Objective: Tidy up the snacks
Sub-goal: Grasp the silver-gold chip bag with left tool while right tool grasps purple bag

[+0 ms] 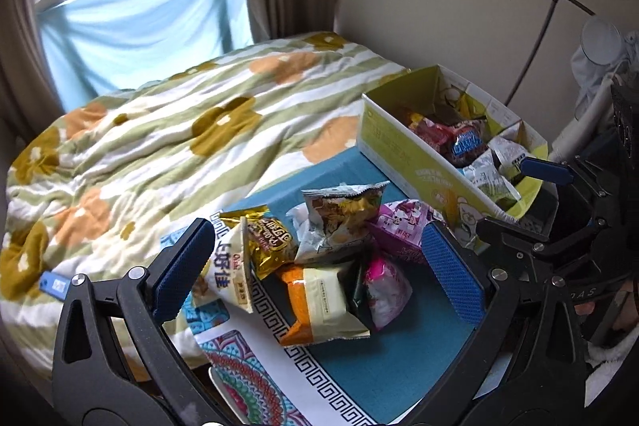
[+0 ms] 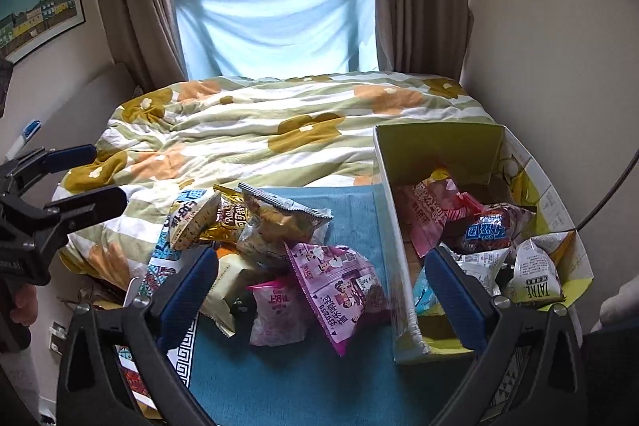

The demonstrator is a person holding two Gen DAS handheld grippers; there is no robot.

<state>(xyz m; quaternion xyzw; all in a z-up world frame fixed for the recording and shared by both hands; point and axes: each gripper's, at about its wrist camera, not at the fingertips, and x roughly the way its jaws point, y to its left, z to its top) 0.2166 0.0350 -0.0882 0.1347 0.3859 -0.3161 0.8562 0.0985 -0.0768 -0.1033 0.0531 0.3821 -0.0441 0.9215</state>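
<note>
Looking from the left wrist, the left gripper (image 1: 319, 262) hangs wide and empty over the snack pile (image 1: 319, 266); the box (image 1: 419, 154) sits at two o'clock (part-filled). From the right wrist, the right gripper (image 2: 319, 290) gapes empty too; six or so packets (image 2: 303, 258) remain outside.

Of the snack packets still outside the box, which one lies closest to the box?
The purple packet with cartoon figures: it lies at the pile's right edge, beside the box wall; the others lie further left.
</note>
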